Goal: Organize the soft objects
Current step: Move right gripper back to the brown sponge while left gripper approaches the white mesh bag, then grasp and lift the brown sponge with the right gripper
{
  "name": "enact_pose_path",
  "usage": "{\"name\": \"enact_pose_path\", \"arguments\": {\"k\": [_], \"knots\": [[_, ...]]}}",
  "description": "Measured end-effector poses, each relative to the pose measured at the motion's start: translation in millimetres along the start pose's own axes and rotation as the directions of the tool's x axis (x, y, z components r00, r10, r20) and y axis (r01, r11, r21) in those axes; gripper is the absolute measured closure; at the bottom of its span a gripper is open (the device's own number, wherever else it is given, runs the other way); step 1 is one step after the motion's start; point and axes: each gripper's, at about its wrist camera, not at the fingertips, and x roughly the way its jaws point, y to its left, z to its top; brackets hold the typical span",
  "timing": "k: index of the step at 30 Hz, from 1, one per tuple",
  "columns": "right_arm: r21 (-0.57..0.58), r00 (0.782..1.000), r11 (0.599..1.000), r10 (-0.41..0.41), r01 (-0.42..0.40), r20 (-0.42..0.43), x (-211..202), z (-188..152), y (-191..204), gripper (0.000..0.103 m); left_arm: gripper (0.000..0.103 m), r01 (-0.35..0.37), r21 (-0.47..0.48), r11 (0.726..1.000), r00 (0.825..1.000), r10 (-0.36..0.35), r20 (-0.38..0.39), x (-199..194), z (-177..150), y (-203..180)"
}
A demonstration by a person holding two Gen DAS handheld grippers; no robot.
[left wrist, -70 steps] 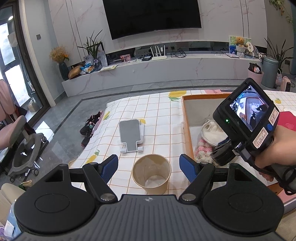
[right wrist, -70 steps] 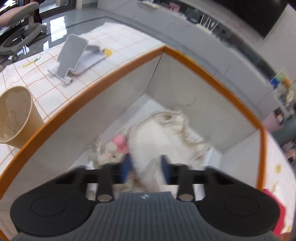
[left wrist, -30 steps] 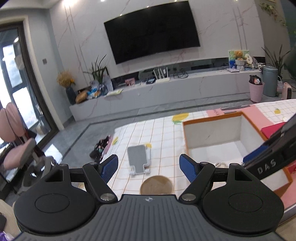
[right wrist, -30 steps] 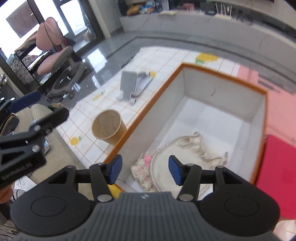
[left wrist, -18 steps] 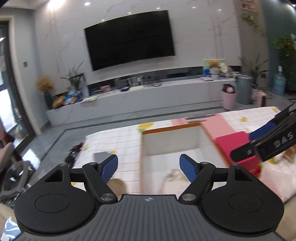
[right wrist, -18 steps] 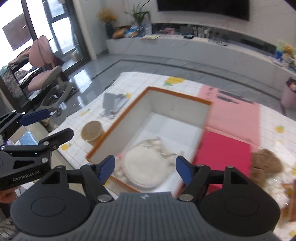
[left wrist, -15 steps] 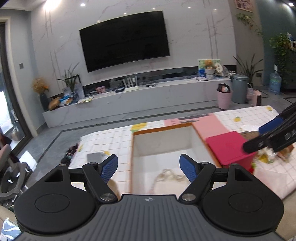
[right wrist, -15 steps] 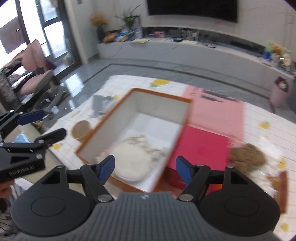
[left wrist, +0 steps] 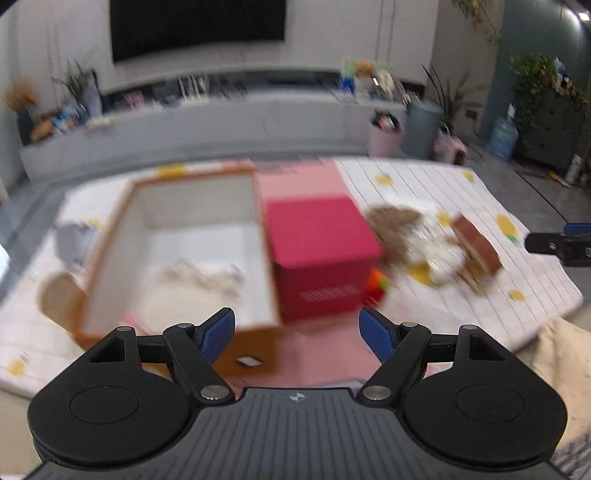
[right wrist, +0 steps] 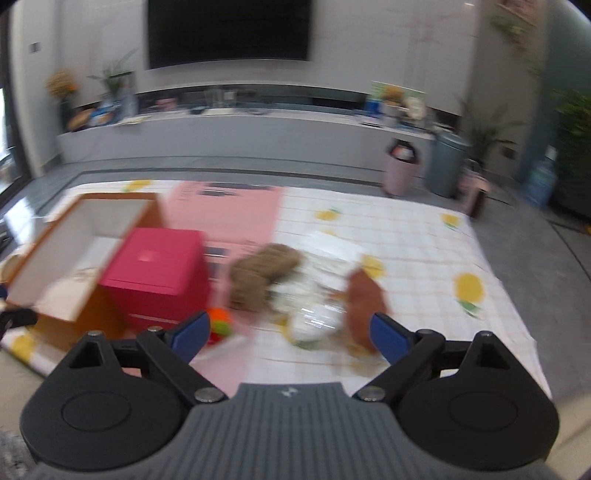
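Orange box (left wrist: 173, 240), brown plush (right wrist: 264, 275), right gripper (right wrist: 291, 334) opening

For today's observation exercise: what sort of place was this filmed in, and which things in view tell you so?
Most likely a home living room: a large black wall-mounted television hangs above a long pale media shelf with potted plants, and a white checked lemon-print cloth covers the work surface.

soft heap (right wrist: 310, 295) — blurred, items indistinct
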Motion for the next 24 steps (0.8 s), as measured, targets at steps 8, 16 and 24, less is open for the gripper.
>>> {"name": "enact_pose_path", "arguments": {"k": [8,16,24], "knots": [[0.052,0.994,0.993,-0.104,0.103,0.015,64,-38,-50,0.003,0.013,-0.009,0.006,1.000,0.990,0.009,-0.140,49,-21,-60],[-0.108,0.981,0.978,-0.169,0.179,0.098,135,-53,-60,0.003,0.013,-0.039,-0.154,0.987,0.976,0.004,-0.220,96,-21,-84],[-0.305,0.956,0.907,-0.255,0.289,0.147,186,-57,-42,0.003,0.013,-0.103,-0.072,0.992,0.974,0.085,-0.212,120,-27,-108]]}}
